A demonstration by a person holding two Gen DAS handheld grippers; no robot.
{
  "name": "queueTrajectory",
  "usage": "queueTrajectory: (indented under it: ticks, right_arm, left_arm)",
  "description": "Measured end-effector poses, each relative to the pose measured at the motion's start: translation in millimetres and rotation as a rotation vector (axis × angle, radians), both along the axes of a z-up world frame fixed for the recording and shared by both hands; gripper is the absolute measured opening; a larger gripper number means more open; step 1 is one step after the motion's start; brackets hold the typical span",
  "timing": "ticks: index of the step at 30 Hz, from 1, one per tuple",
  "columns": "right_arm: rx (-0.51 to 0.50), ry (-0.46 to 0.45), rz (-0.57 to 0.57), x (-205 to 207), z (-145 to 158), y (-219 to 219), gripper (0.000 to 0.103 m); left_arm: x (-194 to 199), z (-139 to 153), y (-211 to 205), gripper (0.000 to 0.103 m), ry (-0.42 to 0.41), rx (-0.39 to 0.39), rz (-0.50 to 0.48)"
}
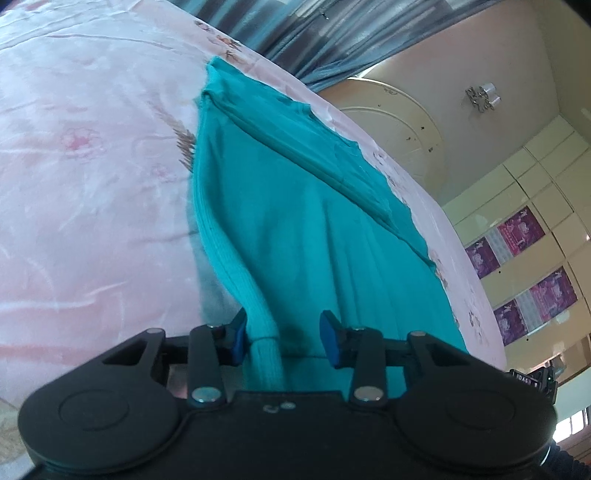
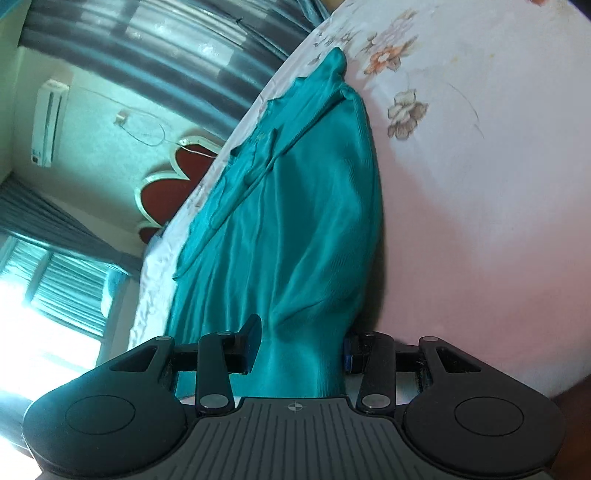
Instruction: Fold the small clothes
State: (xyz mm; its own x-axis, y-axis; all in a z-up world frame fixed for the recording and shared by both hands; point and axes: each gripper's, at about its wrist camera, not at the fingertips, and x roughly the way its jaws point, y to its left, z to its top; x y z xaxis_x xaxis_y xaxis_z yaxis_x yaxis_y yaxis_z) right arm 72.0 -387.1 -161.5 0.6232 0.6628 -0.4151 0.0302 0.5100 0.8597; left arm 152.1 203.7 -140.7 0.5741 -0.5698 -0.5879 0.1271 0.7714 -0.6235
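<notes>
A teal garment [image 1: 288, 206] lies stretched along a pink flowered bedspread [image 1: 92, 166]. Its ribbed hem [image 1: 236, 266] runs up between the blue pads of my left gripper [image 1: 282, 341]. The hem lies against the left pad [image 1: 238, 338], and the right pad stands apart from it, so the jaws are open around the cloth. In the right wrist view the same garment [image 2: 295, 206] rises in taut folds from the bedspread [image 2: 461, 184]. A thick bunch of it fills the gap of my right gripper [image 2: 301, 347], which is shut on it.
Grey-blue curtains [image 1: 280, 33] hang beyond the bed's far edge. White cabinet doors with purple posters [image 1: 535, 258] stand to the right. The right wrist view shows a wall air conditioner [image 2: 50, 122], a red headboard [image 2: 173, 184] and a bright window [image 2: 44, 314].
</notes>
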Motion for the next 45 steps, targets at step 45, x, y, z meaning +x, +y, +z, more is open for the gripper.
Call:
queueTrajectory:
  ticks: [45]
  right_arm:
    - [-0.108, 0.095, -0.207, 370, 45, -13, 0.005]
  left_arm:
    - [303, 23, -12, 0.008, -0.02, -0.09, 0.172]
